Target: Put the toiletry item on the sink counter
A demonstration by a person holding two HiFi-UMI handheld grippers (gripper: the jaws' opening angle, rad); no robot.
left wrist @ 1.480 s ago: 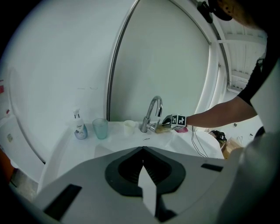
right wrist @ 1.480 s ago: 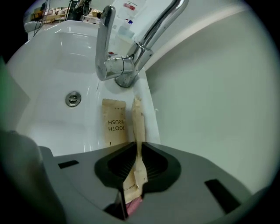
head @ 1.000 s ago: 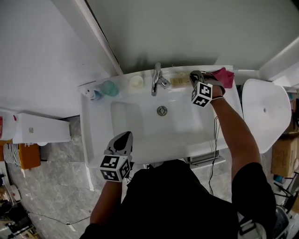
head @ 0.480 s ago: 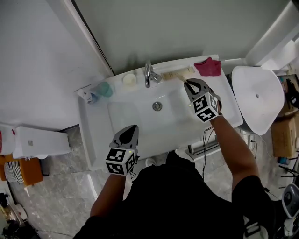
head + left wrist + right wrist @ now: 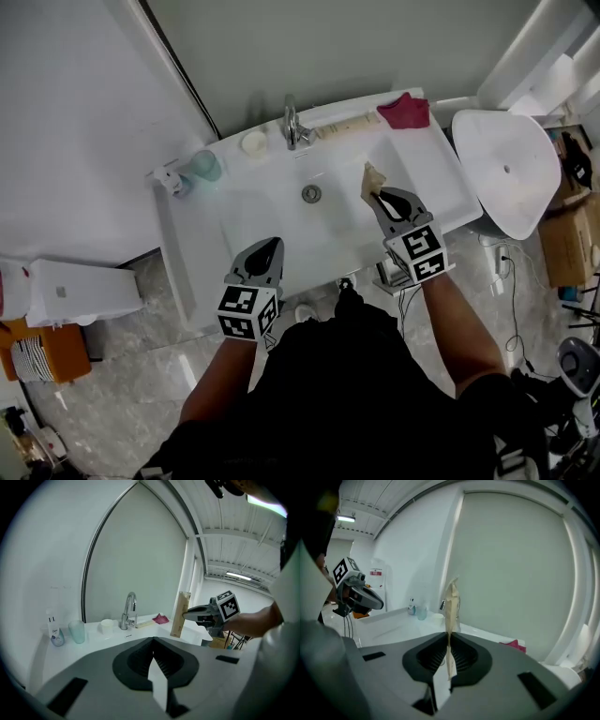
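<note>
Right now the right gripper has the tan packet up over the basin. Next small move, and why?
Probably carry the right gripper sideways to the bare counter right of the basin and lower it there. Its jaws are shut on the tan packet, held upright over the basin, touching nothing else; opening here would likely drop it into the basin.

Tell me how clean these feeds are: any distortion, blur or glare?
Head view: sharp, evenly lit, white sink washed out. Left gripper view: fisheye, dark corners, ceiling light glaring; tan packet crisp. Right gripper view: fisheye; packet near the lens looks soft.
</note>
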